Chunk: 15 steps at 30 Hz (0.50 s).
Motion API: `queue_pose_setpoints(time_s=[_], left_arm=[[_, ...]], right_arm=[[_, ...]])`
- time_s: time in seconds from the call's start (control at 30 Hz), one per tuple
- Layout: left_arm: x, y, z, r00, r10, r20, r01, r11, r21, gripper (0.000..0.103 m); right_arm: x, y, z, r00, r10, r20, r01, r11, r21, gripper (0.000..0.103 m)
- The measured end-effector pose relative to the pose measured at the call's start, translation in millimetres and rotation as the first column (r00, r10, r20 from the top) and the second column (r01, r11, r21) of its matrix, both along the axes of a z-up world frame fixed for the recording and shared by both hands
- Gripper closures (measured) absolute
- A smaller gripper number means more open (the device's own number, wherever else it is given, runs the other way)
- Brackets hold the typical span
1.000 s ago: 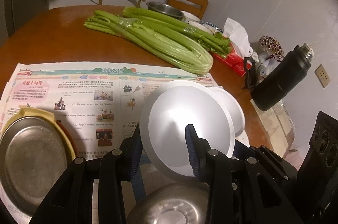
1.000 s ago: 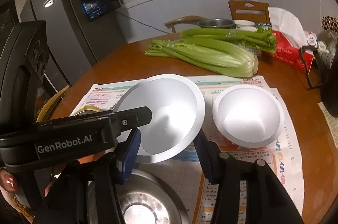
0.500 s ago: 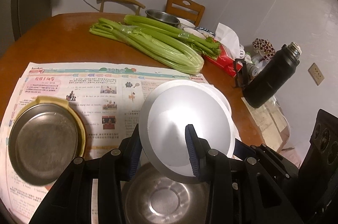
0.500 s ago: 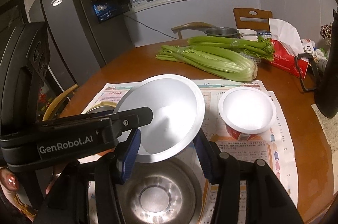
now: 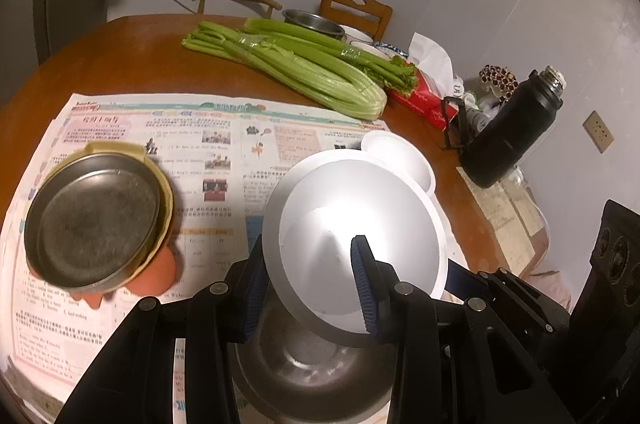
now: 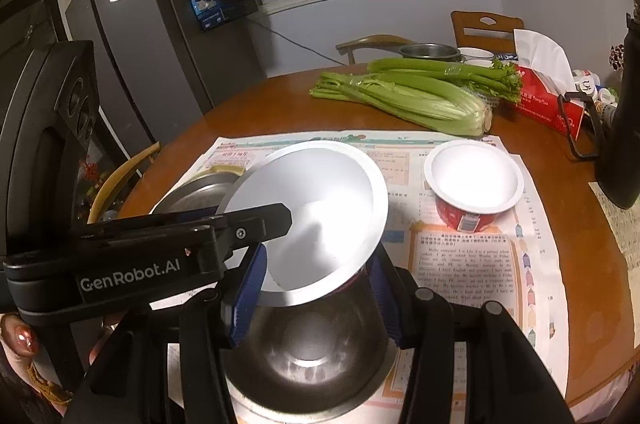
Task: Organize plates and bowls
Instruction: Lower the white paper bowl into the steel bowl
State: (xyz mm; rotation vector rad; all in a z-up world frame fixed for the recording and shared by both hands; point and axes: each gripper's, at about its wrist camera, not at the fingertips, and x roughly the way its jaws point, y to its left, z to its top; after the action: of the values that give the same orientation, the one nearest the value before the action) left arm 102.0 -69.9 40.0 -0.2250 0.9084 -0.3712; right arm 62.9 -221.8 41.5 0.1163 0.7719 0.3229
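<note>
Gripping: our left gripper (image 5: 308,280) and right gripper (image 6: 316,288) are both clamped on one white bowl (image 5: 360,236), rim between the blue pads, bowl tilted.
Below: we hold it above a steel bowl (image 6: 308,352) that sits on the newspaper (image 5: 132,127).
Beside: we see a second white bowl with a red wall (image 6: 474,179) just past ours, and a steel plate (image 5: 92,220) on a yellow dish to the left.
Surface: round brown wooden table (image 5: 120,63), with celery (image 5: 292,63), a red tissue box (image 6: 548,95) and a black flask (image 5: 508,131).
Room: pale walls, two wooden chairs, a grey fridge (image 6: 160,55), a window.
</note>
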Motion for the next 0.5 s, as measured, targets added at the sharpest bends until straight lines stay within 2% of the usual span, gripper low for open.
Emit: queue_pose_setpoints(time_s=[0.5], left_arm=[[-20.5,1.4,-15.8,1.000,0.000,-0.027,0.001,1.000,0.024,0.063]], right_arm=[[-16.0,1.9,-14.4,0.998,0.038,-0.048,-0.038,0.999,-0.001,0.051]])
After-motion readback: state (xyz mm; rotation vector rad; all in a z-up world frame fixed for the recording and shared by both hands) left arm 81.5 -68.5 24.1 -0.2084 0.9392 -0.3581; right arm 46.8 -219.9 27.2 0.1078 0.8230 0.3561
